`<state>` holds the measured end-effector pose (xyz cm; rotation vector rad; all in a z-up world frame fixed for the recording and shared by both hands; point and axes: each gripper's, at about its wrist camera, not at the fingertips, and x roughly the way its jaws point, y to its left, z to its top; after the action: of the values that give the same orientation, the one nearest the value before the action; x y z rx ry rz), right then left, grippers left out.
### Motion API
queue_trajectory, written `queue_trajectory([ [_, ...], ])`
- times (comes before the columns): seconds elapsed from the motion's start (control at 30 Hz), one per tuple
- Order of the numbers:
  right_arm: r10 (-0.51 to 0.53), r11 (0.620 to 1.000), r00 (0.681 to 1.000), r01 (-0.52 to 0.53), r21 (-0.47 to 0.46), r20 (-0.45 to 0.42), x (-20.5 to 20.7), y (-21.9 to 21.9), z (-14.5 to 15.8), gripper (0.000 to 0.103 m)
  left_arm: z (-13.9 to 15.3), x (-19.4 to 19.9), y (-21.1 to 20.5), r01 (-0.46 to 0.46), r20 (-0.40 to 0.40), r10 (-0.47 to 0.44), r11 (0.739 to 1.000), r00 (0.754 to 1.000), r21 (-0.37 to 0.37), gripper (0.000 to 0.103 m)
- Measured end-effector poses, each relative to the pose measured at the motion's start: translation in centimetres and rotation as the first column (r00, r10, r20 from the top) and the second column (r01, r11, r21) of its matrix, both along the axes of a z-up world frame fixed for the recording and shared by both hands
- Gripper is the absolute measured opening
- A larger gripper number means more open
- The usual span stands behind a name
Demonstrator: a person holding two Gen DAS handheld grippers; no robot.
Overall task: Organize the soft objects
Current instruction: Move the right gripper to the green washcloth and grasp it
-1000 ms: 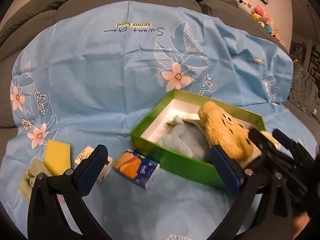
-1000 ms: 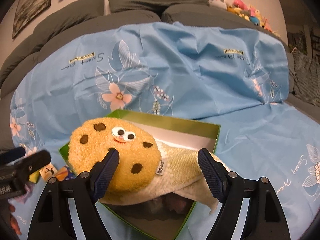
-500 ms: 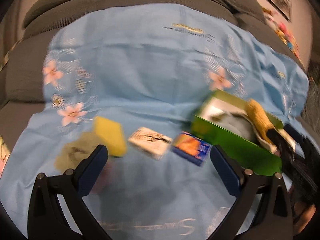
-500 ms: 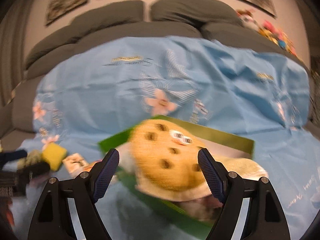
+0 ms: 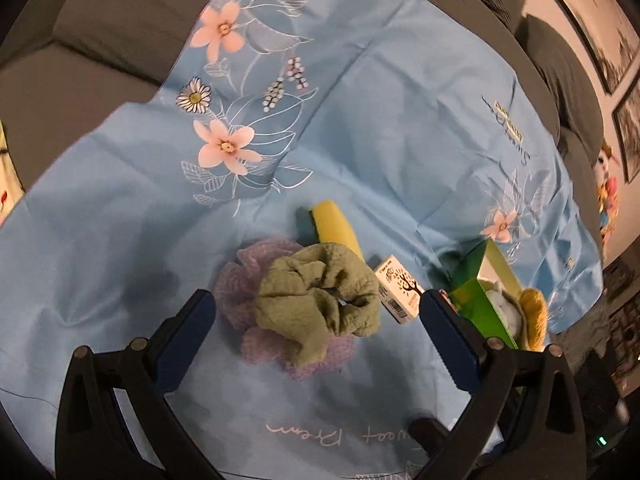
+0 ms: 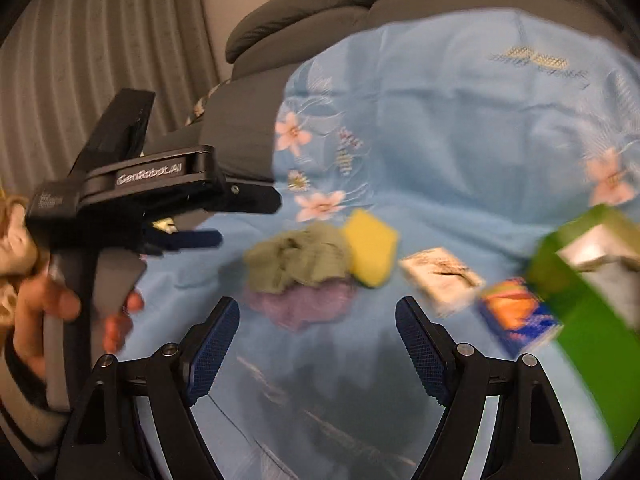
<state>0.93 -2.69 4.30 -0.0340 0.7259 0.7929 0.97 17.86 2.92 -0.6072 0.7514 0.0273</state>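
Note:
A crumpled green cloth (image 5: 320, 292) lies on a purple mesh puff (image 5: 240, 304) on the blue sheet, with a yellow sponge (image 5: 336, 226) just behind. My left gripper (image 5: 316, 320) is open and empty, its jaws on either side of the cloth. The green box (image 5: 480, 288) at the right holds a grey cloth and the cookie plush (image 5: 534, 316). In the right wrist view my right gripper (image 6: 318, 344) is open and empty, just short of the green cloth (image 6: 298, 258), puff (image 6: 304, 304) and sponge (image 6: 370, 246). The left gripper's body shows at left.
A small white carton (image 5: 398, 288) and an orange-blue tissue pack (image 6: 518, 318) lie between the sponge and the green box (image 6: 588, 284). The blue flowered sheet (image 5: 400, 120) covers a grey sofa. Plush toys (image 5: 608, 196) sit at the far right.
Both grippers have swung left, away from the green box and cookie plush. The left gripper now brackets the green cloth; the right gripper now faces the cloth, puff and sponge.

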Motion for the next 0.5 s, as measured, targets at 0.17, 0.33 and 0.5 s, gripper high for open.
queue_trajectory([
  [0.17,-0.079,0.997,0.991,0.081,0.012,-0.111,3.7,2.6,-2.4,0.063,-0.3,0.4,0.9,-0.026,-0.008,0.026,1.0,1.0,-0.011,0.101],
  [0.33,-0.077,0.997,0.986,0.079,0.011,-0.151,5.7,3.9,-3.4,0.032,-1.2,1.4,0.4,0.009,-0.037,-0.01,1.0,0.999,-0.029,0.101],
  [0.5,-0.048,0.996,0.984,0.059,0.062,-0.173,5.7,3.8,-3.9,0.006,-1.2,1.3,-0.2,0.022,-0.032,-0.024,0.998,0.999,-0.064,0.101],
])
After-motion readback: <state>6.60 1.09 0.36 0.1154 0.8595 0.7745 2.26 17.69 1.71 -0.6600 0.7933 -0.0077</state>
